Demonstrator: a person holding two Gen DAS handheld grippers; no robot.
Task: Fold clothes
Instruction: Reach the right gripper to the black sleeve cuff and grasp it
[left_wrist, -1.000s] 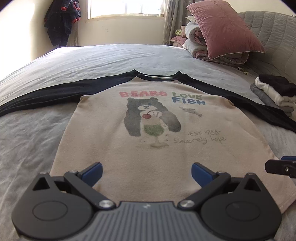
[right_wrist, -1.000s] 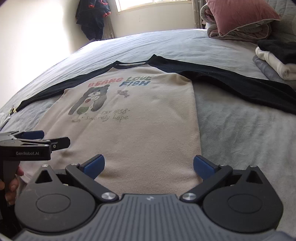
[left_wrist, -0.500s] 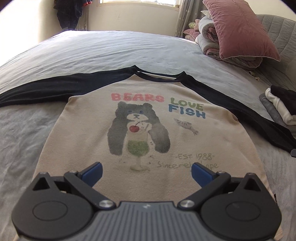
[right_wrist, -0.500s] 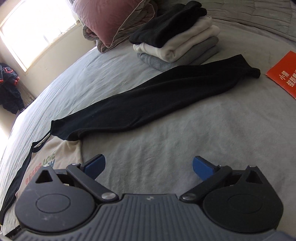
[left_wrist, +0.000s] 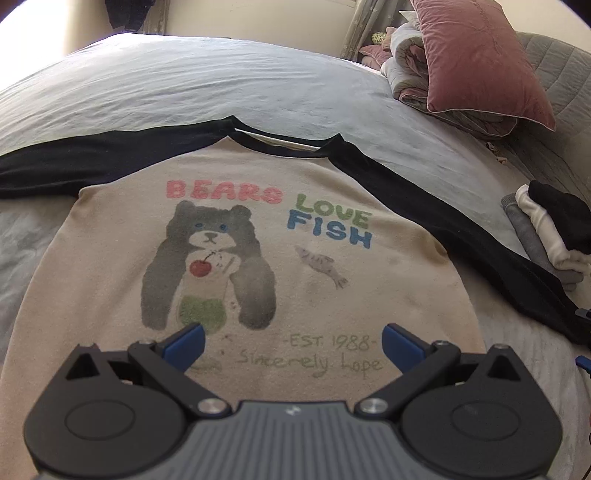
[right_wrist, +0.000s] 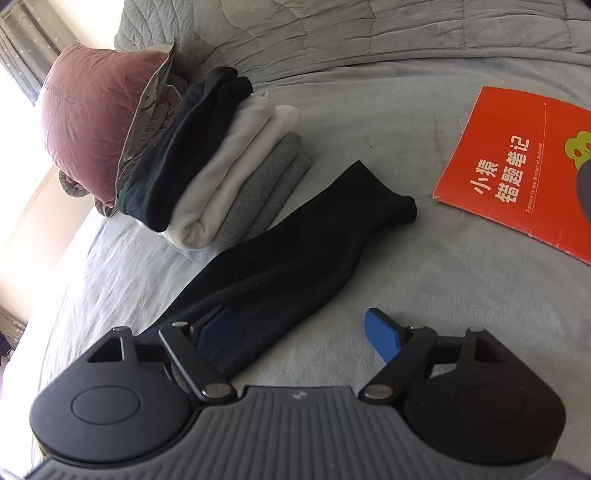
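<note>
The left gripper (left_wrist: 291, 341) hangs wide over the bear shirt (left_wrist: 110, 295). The right gripper (right_wrist: 297, 334) (its jaws have just been closing, nothing pinched) sits over the black sleeve (right_wrist: 295, 254).

a bed (left_wrist: 258, 85) in a pale blue-grey sheet carries a spread bear-print raglan shirt (left_wrist: 258, 240), a stack of folded clothes (right_wrist: 221, 162), an orange booklet (right_wrist: 517, 166), a pink pillow (right_wrist: 92, 118) on rolled bedding

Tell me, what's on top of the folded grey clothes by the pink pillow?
A folded white garment lies on the grey one, with a black one on top. What's folded inside them is hidden.
</note>
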